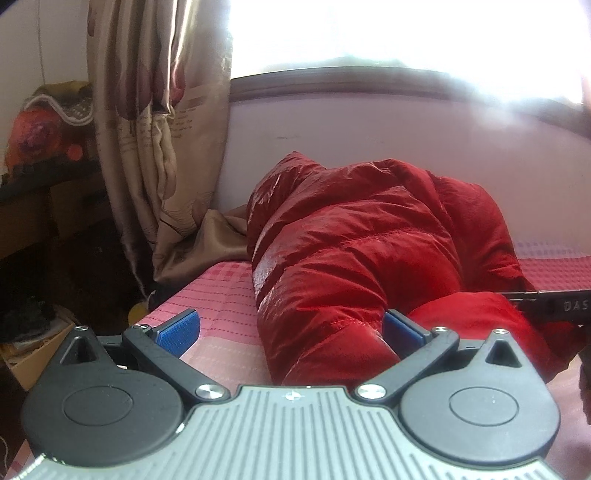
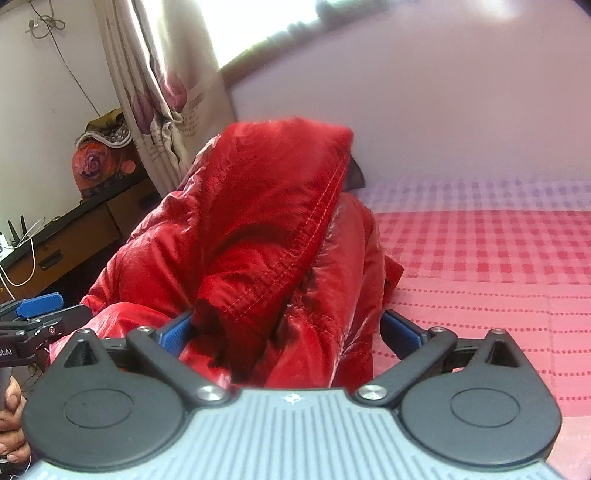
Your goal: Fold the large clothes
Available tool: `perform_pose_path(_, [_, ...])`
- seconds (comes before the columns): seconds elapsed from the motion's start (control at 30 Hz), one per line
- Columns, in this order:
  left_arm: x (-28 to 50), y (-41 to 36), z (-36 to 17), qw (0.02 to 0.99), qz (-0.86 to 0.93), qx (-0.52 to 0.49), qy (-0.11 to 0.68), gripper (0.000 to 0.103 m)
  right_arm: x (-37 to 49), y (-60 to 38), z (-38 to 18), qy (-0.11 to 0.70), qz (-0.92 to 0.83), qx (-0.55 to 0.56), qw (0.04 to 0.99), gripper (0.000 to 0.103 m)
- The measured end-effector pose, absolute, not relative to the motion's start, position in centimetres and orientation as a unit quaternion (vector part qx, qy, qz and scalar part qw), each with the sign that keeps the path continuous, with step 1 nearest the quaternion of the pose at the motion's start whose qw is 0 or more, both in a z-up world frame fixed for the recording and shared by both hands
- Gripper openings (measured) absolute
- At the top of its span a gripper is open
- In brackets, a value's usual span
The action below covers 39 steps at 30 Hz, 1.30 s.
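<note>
A shiny red puffer jacket lies bunched on a bed with a pink checked sheet. My left gripper is open, its blue pads wide apart; the jacket's near end lies between them, against the right pad. In the right wrist view the jacket rises as a heap with a stitched hem on top. My right gripper is open, with red fabric filling the gap between its blue pads. The left gripper's blue finger shows at the left edge there.
A patterned beige curtain hangs at the bed's left end under a bright window. A wooden cabinet with a flowery bundle stands left. A pale wall runs behind the bed. The pink sheet extends right.
</note>
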<state>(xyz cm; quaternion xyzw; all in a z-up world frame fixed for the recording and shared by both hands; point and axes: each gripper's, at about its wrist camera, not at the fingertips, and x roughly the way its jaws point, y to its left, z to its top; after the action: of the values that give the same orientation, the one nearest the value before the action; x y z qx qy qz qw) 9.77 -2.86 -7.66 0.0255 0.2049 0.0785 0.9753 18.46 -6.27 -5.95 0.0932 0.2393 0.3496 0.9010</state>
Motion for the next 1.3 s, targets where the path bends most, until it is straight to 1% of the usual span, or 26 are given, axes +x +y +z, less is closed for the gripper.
perform_pose_path(0.5, [7.4,-5.0,-7.4,0.975,0.118,0.055,0.181,0.103,15.4,-8.6,-4.8,0.201,0.336,0.102,0.915,0.103])
perform_pose_path(0.7, [6.0,-5.8,-7.5,0.975,0.142,0.066,0.157,0.103,13.2,-10.0,-4.3,0.169,0.325,0.107,0.924,0.103])
perform_pose_path(0.9, [5.4,-6.0,-7.1,0.975,0.138,0.051,0.167,0.103,11.2,-11.2,-4.0,0.141,0.317,0.117,0.930,0.103])
perform_pose_path(1.03, [5.1,-6.1,-7.0,0.974,0.141,0.053,0.167,0.103,9.5,-11.0,-3.1,0.099,0.316,0.103,0.938,0.103])
perform_pose_path(1.13, [4.9,-6.4,-6.9,0.974,0.140,0.056,0.169,0.103,9.1,-9.8,-1.1,0.066,0.353,0.077,0.930,0.103])
perform_pose_path(1.17, [4.9,-6.4,-7.0,0.974,0.140,0.055,0.170,0.103,9.4,-8.8,-0.3,0.069,0.368,0.050,0.926,0.097])
perform_pose_path(1.2, [4.9,-6.4,-7.0,0.974,0.139,0.053,0.170,0.103,9.7,-7.8,0.3,0.072,0.381,0.025,0.921,0.077])
perform_pose_path(1.23, [4.8,-6.4,-6.9,0.975,0.137,0.050,0.170,0.103,10.2,-6.8,0.6,0.077,0.394,0.000,0.916,0.063])
perform_pose_path(1.27, [4.7,-6.4,-6.9,0.975,0.135,0.047,0.171,0.103,10.5,-5.9,0.8,0.084,0.397,-0.023,0.914,0.047])
perform_pose_path(1.3, [4.7,-6.3,-6.9,0.975,0.132,0.043,0.174,0.103,11.0,-5.1,0.8,0.092,0.400,-0.043,0.911,0.045])
